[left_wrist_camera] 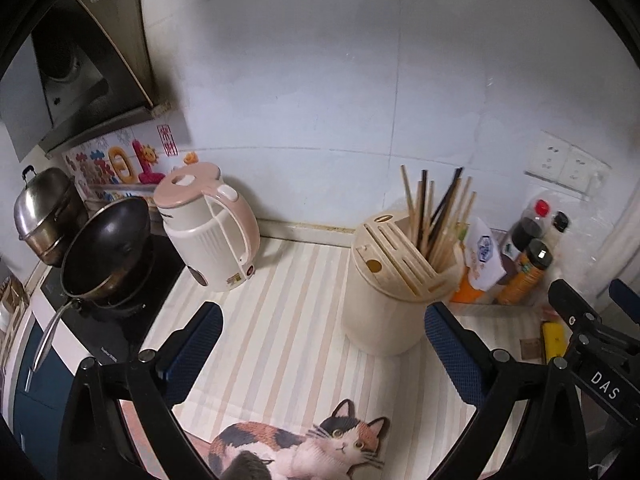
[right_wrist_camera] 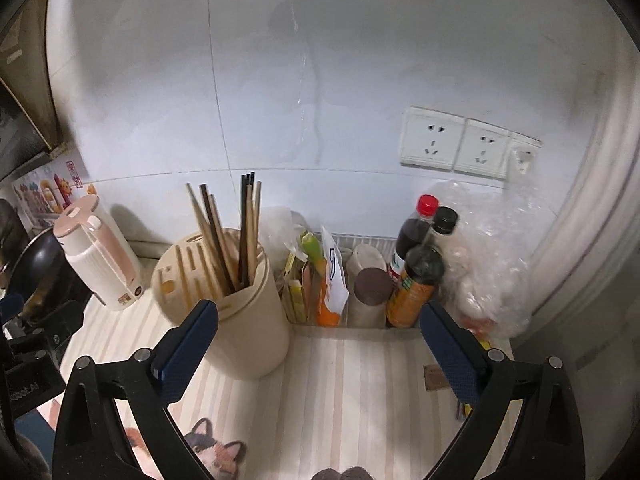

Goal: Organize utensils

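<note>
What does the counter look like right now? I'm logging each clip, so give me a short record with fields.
surface: striped mat with a cat picture
utensils: chopsticks upright in the holder
left of holder: kettle, wok
right of holder: bottles and packets in a tray
left claw: open, empty
right claw: open, empty

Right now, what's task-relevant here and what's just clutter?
Job:
chopsticks
holder
left gripper, jaws open
right gripper, jaws open

Clutter:
kettle
wok
steel pot
bottles
packets
cat mat
</note>
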Demonstrator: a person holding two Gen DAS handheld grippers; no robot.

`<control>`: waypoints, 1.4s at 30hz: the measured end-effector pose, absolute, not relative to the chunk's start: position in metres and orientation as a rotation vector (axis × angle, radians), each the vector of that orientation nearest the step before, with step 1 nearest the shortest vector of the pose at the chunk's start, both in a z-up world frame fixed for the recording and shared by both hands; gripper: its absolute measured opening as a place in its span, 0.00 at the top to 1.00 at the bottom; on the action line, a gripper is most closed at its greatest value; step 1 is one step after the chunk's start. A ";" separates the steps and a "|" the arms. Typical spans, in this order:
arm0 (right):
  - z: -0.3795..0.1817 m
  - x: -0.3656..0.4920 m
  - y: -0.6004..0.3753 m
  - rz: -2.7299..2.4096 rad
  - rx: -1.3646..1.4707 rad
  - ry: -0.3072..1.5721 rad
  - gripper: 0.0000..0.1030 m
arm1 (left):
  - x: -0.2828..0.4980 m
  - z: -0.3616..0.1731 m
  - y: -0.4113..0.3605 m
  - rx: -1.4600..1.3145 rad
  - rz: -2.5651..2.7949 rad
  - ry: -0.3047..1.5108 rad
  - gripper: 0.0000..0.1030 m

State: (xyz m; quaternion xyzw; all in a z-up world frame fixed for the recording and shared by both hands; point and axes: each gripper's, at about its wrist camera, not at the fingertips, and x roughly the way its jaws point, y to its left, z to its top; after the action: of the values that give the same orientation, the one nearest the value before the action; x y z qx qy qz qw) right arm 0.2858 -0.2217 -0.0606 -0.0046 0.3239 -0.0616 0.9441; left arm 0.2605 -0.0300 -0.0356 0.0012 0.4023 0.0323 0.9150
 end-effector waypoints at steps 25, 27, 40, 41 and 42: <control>0.008 0.037 -0.144 -0.255 0.022 0.507 0.00 | 0.079 0.035 0.030 0.006 -0.009 0.702 0.00; 0.009 0.034 -0.145 -0.258 0.023 0.505 0.00 | 0.076 0.035 0.031 0.002 -0.002 0.703 0.00; 0.008 0.036 -0.155 -0.235 0.012 0.508 0.00 | 0.074 0.030 0.025 0.020 0.047 0.704 0.00; 0.007 0.037 -0.154 -0.231 0.008 0.512 0.00 | 0.074 0.030 0.025 0.022 0.048 0.703 0.00; 0.006 0.038 -0.155 -0.228 0.007 0.514 0.00 | 0.074 0.029 0.024 0.025 0.051 0.704 0.00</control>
State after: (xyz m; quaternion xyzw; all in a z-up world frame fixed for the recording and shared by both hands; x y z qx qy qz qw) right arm 0.0384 -0.1548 0.0063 0.0037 0.2534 -0.1124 0.9608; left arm 0.0745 0.0242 0.0294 0.0121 0.3446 0.0251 0.9383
